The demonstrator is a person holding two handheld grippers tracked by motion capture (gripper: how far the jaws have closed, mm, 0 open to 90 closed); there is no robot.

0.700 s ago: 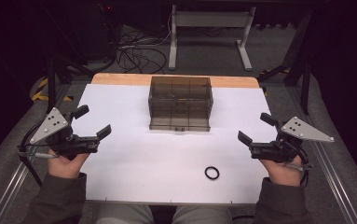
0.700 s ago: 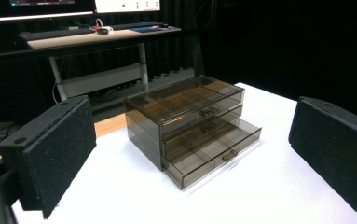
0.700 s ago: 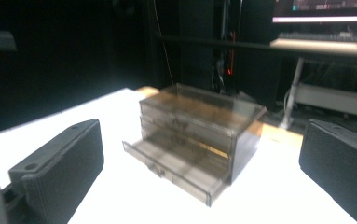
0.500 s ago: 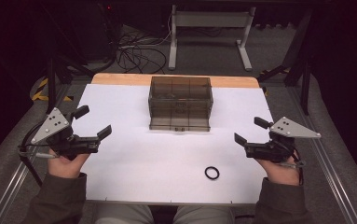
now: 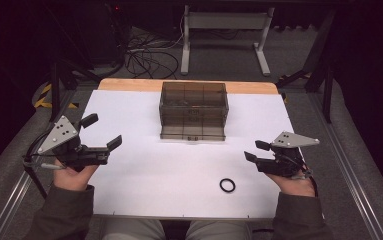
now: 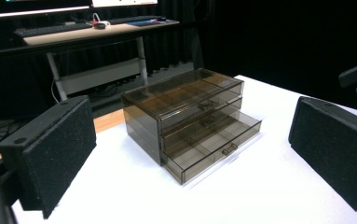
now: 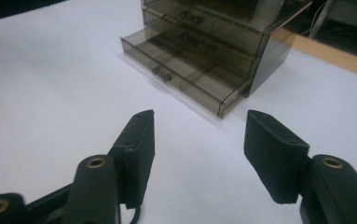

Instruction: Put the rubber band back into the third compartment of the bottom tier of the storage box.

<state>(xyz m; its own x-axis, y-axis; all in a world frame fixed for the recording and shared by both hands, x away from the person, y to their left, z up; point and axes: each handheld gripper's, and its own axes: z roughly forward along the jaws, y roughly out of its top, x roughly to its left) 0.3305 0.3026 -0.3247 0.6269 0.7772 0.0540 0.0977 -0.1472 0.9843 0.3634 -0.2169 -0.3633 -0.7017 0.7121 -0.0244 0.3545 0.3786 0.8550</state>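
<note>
The right gripper (image 5: 253,151), jaws apart and empty, is hovering just right of the ring (image 5: 227,185); it should be lowering squarely over the ring before closing.

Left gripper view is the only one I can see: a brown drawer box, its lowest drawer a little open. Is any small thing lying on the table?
Observer: Yes, a black ring lies on the white table, on the person's side of the drawer box.
Operator: Which gripper is closer to it?
Observer: The right gripper; the ring lies apart from it, nearer the table's near edge.
Operator: Are its fingers free?
Observer: Yes, they stand open with nothing between them.
</note>
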